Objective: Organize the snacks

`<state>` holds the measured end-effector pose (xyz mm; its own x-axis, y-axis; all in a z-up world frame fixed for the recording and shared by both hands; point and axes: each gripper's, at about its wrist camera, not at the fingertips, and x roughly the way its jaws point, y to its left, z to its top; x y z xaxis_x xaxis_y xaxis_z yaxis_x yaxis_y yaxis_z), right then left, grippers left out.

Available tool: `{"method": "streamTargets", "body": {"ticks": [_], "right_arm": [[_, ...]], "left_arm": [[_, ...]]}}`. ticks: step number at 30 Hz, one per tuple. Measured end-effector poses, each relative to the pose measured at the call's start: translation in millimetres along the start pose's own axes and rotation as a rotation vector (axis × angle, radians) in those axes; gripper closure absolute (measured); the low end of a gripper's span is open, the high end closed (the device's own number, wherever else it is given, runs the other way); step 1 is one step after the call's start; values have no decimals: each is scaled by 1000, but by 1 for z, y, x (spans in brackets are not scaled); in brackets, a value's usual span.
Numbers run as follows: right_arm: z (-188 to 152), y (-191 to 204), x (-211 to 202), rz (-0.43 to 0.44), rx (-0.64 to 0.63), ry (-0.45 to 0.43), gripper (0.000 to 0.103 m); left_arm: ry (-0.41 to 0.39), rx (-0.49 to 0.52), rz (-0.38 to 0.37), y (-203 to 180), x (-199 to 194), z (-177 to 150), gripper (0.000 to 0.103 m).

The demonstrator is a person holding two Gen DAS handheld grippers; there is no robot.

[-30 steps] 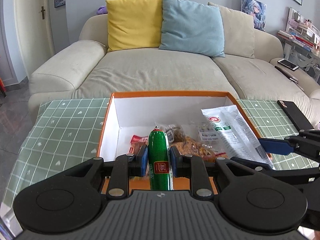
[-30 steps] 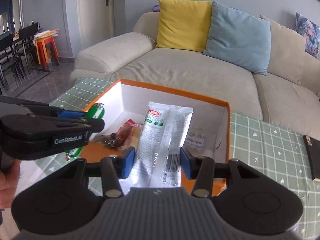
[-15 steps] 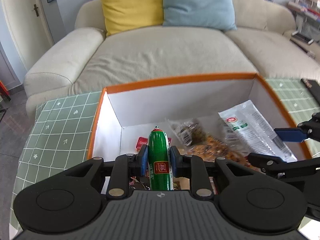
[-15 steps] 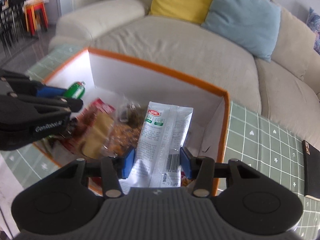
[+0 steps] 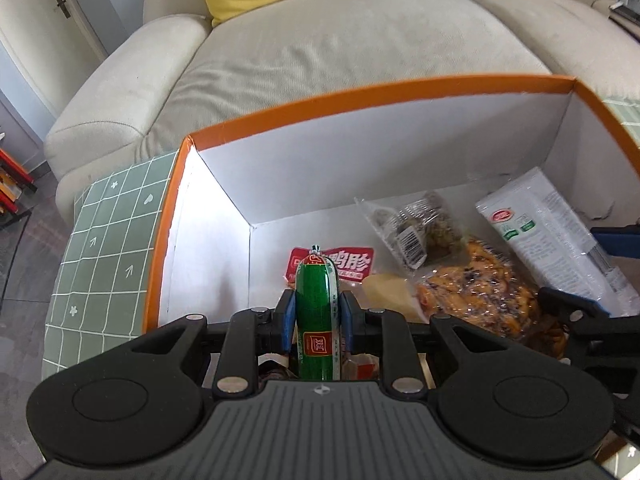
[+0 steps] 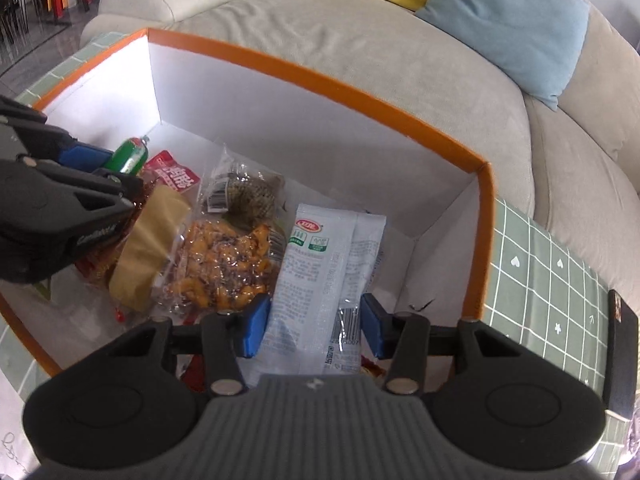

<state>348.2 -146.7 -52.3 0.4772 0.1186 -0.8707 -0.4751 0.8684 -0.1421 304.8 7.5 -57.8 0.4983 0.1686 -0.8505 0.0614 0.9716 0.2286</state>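
An orange-rimmed white box [image 5: 372,98] [image 6: 320,76] sits on the green checked table. My left gripper [image 5: 316,320] is shut on a green sausage stick [image 5: 316,316] and holds it inside the box's left part; the stick also shows in the right wrist view [image 6: 130,156]. My right gripper [image 6: 316,330] is shut on a white snack packet [image 6: 320,276], held over the box's right part; the packet also shows in the left wrist view [image 5: 548,240]. In the box lie a red pouch [image 5: 340,262], a clear pack of dark pieces [image 5: 416,228] and an orange snack pack [image 5: 476,288].
A beige sofa [image 5: 340,52] with yellow and blue cushions stands just behind the table. The green checked tablecloth [image 5: 108,240] [image 6: 552,280] shows on both sides of the box. A dark flat object [image 6: 622,344] lies on the table at the right.
Both grippers have tilted down and moved forward into the box with their snacks. The box floor and its contents now fill both views.
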Motion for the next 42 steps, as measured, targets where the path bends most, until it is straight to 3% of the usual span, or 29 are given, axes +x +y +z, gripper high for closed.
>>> {"method": "streamTargets", "body": {"ticks": [14, 17, 20, 25, 33, 42], "right_arm": [[-1, 1, 3, 10, 14, 28, 53], [1, 3, 2, 15, 5, 29, 47], [3, 7, -6, 26, -16, 24, 29], [3, 7, -29, 21, -30, -14, 27], [-16, -3, -78, 1, 66, -110, 23], [-47, -2, -142, -17, 167, -281, 19]], "left_arm": [[49, 34, 20, -3, 9, 5, 72], [41, 42, 18, -2, 7, 5, 59], [21, 41, 16, 1, -2, 4, 49], [-57, 10, -17, 9, -30, -1, 31], [-208, -80, -39, 16, -83, -16, 31], [-393, -85, -20, 20, -148, -40, 31]]}}
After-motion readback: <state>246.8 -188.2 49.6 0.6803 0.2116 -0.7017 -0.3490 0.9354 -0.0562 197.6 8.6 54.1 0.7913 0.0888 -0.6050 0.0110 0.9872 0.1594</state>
